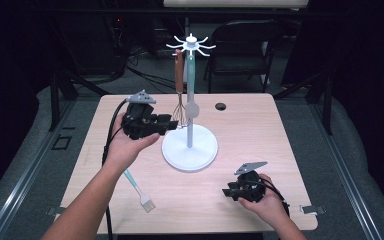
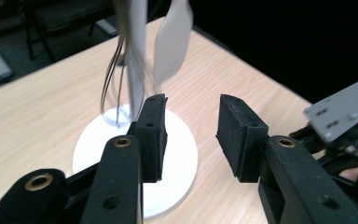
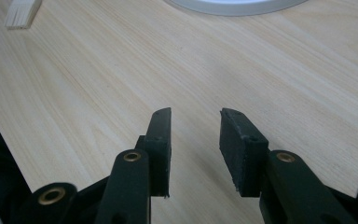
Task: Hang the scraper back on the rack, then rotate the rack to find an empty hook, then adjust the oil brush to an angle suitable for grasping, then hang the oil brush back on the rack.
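Note:
A white utensil stand (image 1: 190, 150) rises from a round base at the table's middle, with hooks at its top. From the hooks hang a brown-handled whisk (image 1: 179, 75) and a pale spatula (image 1: 192, 109). My left gripper (image 1: 172, 124) is open and empty, level, just left of the whisk's wires. In the left gripper view its jaws (image 2: 192, 116) stand apart over the base (image 2: 182, 154), with the whisk (image 2: 114, 79) and spatula (image 2: 172, 42) just beyond. My right gripper (image 1: 226, 192) is open and empty low at the front right. Its jaws (image 3: 195, 126) face bare wood.
A teal-handled brush (image 1: 141, 192) lies on the table near the front left, beside my left forearm; its bristles (image 3: 22, 11) show in the right gripper view. A cable hole (image 1: 221, 106) sits at the table's far edge. A dark chair (image 1: 240, 45) stands behind the table.

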The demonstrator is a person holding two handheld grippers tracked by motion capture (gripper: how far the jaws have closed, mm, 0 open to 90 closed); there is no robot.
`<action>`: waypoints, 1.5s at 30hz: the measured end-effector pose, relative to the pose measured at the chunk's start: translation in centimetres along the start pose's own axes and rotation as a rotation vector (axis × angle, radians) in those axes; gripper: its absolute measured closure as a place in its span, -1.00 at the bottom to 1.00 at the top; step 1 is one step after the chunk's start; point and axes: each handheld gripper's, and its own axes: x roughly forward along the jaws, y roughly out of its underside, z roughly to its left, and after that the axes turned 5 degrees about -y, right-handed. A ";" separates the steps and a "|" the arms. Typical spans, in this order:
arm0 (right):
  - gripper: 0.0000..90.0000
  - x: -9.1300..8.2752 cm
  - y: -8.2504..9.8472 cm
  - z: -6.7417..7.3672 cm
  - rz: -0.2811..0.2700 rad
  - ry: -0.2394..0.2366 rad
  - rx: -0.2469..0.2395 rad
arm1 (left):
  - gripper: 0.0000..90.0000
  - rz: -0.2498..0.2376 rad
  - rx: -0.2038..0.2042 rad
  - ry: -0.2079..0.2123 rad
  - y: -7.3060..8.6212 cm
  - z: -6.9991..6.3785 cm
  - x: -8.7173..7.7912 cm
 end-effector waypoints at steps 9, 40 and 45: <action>0.50 -0.4 -1.1 0.0 -0.017 0.008 -0.014 | 0.22 0.016 -0.073 -0.082 6.8 0.6 1.0; 1.00 -1.8 -12.8 -0.7 -0.107 0.089 -0.095 | 0.16 0.007 -0.189 -0.134 15.2 3.4 0.7; 1.00 -2.8 -15.6 -1.1 -0.186 0.108 -0.080 | 0.16 0.016 -0.197 -0.129 15.4 3.6 0.9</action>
